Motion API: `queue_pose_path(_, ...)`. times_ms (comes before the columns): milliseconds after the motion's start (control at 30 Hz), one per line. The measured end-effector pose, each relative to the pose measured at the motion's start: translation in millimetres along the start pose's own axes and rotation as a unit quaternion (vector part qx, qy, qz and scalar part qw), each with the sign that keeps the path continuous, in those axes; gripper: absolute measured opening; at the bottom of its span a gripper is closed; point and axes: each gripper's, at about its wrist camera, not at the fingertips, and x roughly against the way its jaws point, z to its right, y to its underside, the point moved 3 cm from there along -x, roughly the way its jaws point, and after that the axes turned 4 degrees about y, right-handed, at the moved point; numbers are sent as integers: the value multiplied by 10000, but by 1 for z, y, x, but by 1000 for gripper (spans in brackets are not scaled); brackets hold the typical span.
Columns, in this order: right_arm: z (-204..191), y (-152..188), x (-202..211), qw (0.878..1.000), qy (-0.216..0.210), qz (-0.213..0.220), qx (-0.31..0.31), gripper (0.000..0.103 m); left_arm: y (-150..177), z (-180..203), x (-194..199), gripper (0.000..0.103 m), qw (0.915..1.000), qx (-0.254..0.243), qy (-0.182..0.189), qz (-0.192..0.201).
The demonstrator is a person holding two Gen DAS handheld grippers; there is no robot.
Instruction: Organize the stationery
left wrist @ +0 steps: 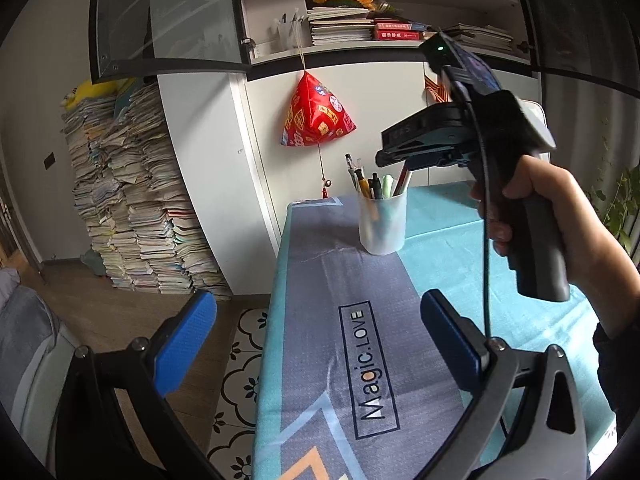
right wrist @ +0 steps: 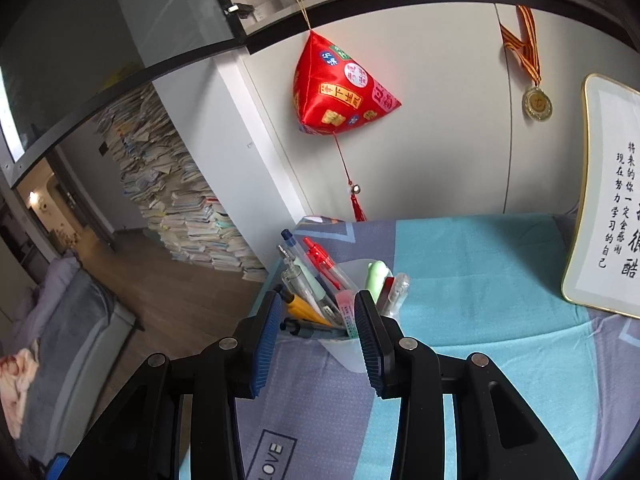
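Left gripper (left wrist: 316,344): blue-padded jaws spread wide, nothing between them, hanging over the table (left wrist: 440,240) with its grey and teal patterned cloth

Right gripper (right wrist: 316,344): jaws parted a moderate way, gripping nothing. Pads stand just above and in front of the translucent white plastic pen cup (right wrist: 352,354); no pad seen pressing on a pen or the cup

Person's right hand (left wrist: 560,224) wraps the grey pistol handle of the right gripper, seen from the left wrist view, above the teal part of the cloth

Pen cup stands upright on the cloth near the table's far left corner. Holds a bunch of pens: red clicker pen (right wrist: 320,258), blue-capped pen (right wrist: 289,238), yellow pen (right wrist: 306,310), pale green pen (right wrist: 377,276), clear pen (right wrist: 398,290)

White framed calligraphy plaque (right wrist: 608,200) leans at the table's far right
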Motion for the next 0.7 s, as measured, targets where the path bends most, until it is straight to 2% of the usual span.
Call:
queue_pose_path(167,10,19,43,9989,324,312,163,41,1,5,7,102,9997,-30,-228,51)
queue_pose_path(200,13,25,52,9981,457,359,210,44,1,5,9,102,9997,26,-224,23)
queue_pose_path(300,20,48,76,9949,811,498,325,45,1,6,16,102,9996,260,-114,1)
queue_pose_path(433,30,79,98,9937,1016,411,224,45,1,12,26,102,9991,413,-123,-5)
queue_pose_path(533,34,100,117,9886,1410,460,241,46,0,20,35,102,9989,361,-279,49)
queue_pose_path(600,38,114,133,9841,1665,576,218,63,-1,24,42,102,9988,348,-335,119)
queue_pose_path(700,44,130,160,9781,1916,811,46,71,-2,31,52,102,9988,371,-274,174)
